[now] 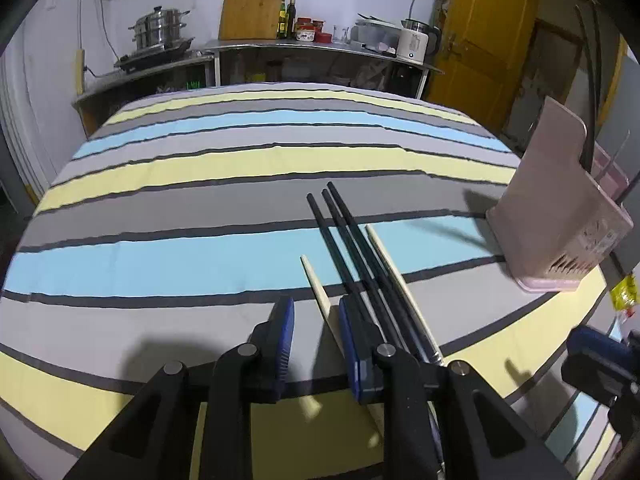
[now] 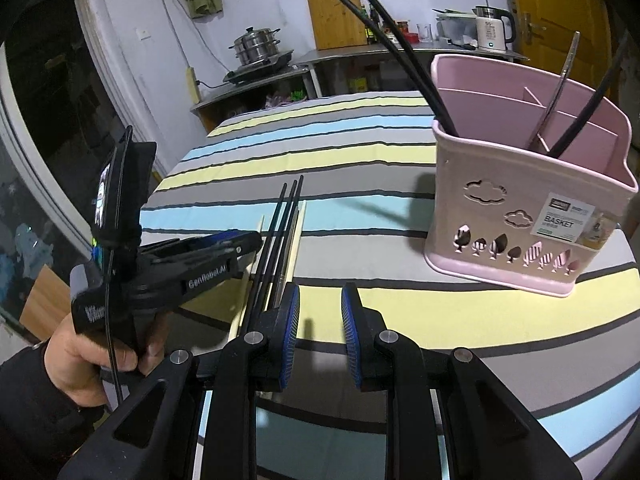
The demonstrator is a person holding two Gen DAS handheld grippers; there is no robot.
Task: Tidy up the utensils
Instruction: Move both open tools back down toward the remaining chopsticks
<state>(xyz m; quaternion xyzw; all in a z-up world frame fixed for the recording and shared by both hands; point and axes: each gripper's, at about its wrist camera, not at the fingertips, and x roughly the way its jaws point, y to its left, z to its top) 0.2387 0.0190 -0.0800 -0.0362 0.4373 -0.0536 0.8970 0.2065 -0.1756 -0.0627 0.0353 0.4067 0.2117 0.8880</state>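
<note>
On the striped tablecloth [image 1: 200, 168], my left gripper [image 1: 316, 344] is spread around one pale wooden chopstick [image 1: 316, 284]; jaws not yet closed. I'd centre it between the pads, clear of the black chopsticks [image 1: 348, 240] just beside, then pinch. Right gripper [image 2: 320, 328] is spread, holding nothing. Pink utensil basket [image 2: 520, 216] stands near, black chopsticks already leaning inside.

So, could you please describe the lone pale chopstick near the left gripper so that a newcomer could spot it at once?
Start at the striped tablecloth and find the bundle of black chopsticks left of the pink utensil basket. The lone pale chopstick lies just left of that bundle, running between the left gripper fingers. It is cream and lies apart; the other pale one sits against the bundle's right.
</note>
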